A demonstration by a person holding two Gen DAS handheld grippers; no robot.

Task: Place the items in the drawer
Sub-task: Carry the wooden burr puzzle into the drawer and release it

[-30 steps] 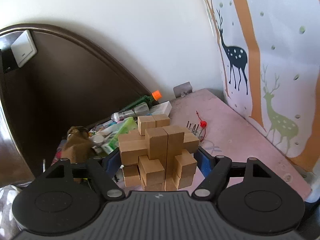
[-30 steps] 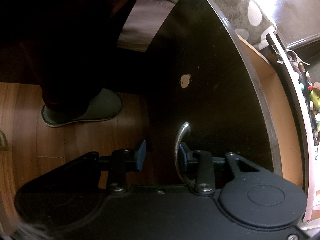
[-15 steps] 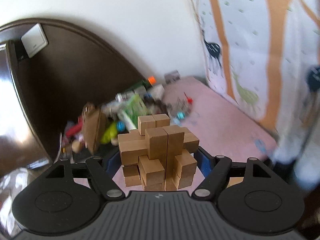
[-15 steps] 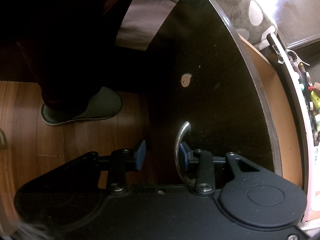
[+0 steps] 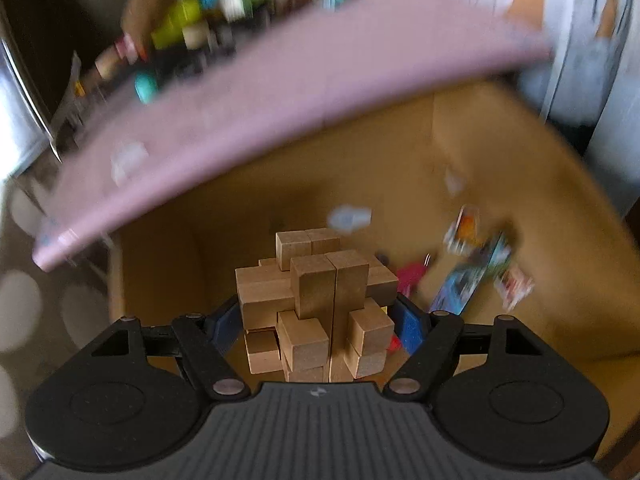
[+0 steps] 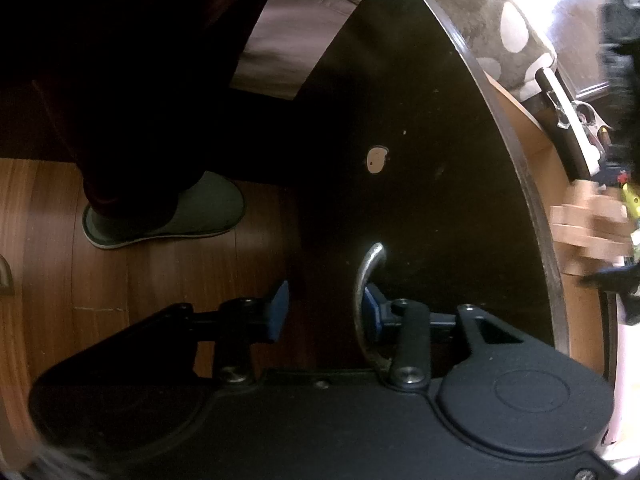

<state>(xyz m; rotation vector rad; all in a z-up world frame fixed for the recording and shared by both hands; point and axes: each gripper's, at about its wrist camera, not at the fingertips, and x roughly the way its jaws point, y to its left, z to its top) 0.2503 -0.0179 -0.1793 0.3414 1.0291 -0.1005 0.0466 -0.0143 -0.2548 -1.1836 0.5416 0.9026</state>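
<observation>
My left gripper [image 5: 318,322] is shut on a wooden interlocking block puzzle [image 5: 316,300] and holds it over the open drawer [image 5: 352,160], whose light wood inside shows below the pink tabletop [image 5: 280,92]. The puzzle also shows at the right edge of the right wrist view [image 6: 588,232], above the drawer. My right gripper [image 6: 326,308] is open at the drawer's dark front panel [image 6: 420,160]. Its right finger sits hooked behind the curved metal handle [image 6: 366,276].
Several small items lie in the drawer at the right, among them a blue card pack [image 5: 468,280] and a red piece [image 5: 412,276]. Clutter of bottles and tubes [image 5: 208,12] crowds the back of the pink tabletop. A slippered foot [image 6: 168,216] stands on the wood floor.
My left gripper has swung down from facing the tabletop and wall to pointing into the open drawer, still holding the puzzle. The right gripper has stayed at the handle.
</observation>
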